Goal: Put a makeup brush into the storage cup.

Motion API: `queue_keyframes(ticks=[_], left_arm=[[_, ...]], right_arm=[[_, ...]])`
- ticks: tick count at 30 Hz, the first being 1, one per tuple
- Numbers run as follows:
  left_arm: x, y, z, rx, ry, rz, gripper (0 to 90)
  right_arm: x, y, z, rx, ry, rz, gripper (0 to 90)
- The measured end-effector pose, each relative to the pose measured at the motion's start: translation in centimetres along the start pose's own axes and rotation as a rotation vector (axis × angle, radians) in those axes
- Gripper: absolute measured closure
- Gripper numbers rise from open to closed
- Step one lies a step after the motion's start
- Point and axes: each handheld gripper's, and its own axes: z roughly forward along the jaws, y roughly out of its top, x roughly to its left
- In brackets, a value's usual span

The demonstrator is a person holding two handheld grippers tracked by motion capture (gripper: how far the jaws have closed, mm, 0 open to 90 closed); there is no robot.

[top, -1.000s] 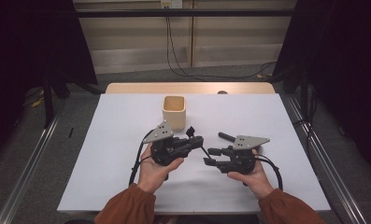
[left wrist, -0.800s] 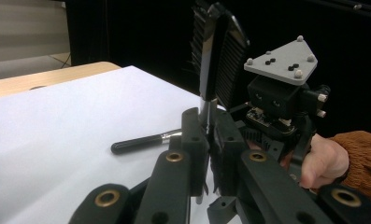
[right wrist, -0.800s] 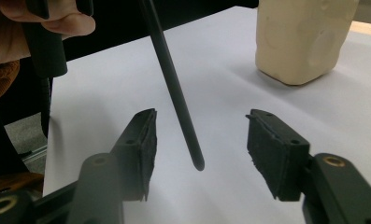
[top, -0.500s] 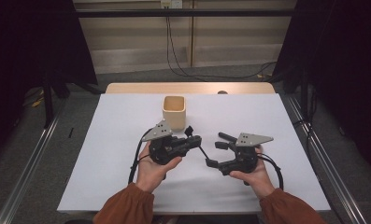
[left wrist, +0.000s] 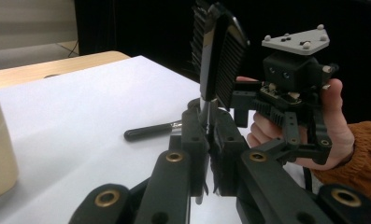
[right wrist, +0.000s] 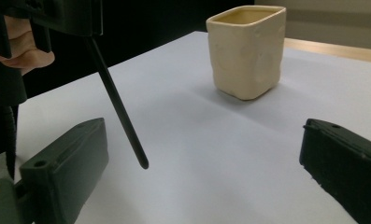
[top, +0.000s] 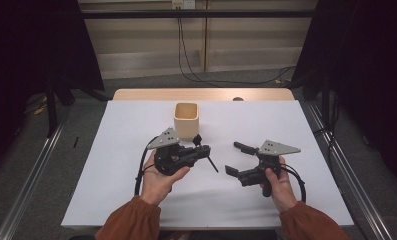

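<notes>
We see a thin black brush (top: 209,159) clamped in the left tool (top: 198,152), handle slanting down toward mid-desk (top: 111,165), bristle end up, probably to drop it into the cream cup (top: 186,120) by the far edge. Right tool (top: 236,159) has just been opening, jaws wide with nothing between them, looks like a finished handover.

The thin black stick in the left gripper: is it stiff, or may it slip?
Probably stiff: the thin black stick juts straight from the left gripper, without sag. Smooth and round, it may pivot in the shut jaws, and likely rolls if laid down.
</notes>
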Motion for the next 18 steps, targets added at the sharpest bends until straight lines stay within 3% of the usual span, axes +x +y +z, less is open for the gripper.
queue_keyframes(ticks=[12, 18], left_arm=[[0.6, 0.2, -0.9, 0.046, 0.02, -0.013, 85.5], [1.2, 0.4, -2.0, 0.062, 0.057, -0.019, 85.5]], right_arm=[[-0.1, -0.4, -1.1, -0.021, -0.079, -0.001, 1.8], [-0.2, -0.7, -1.8, -0.024, -0.1, -0.001, 2.5]])
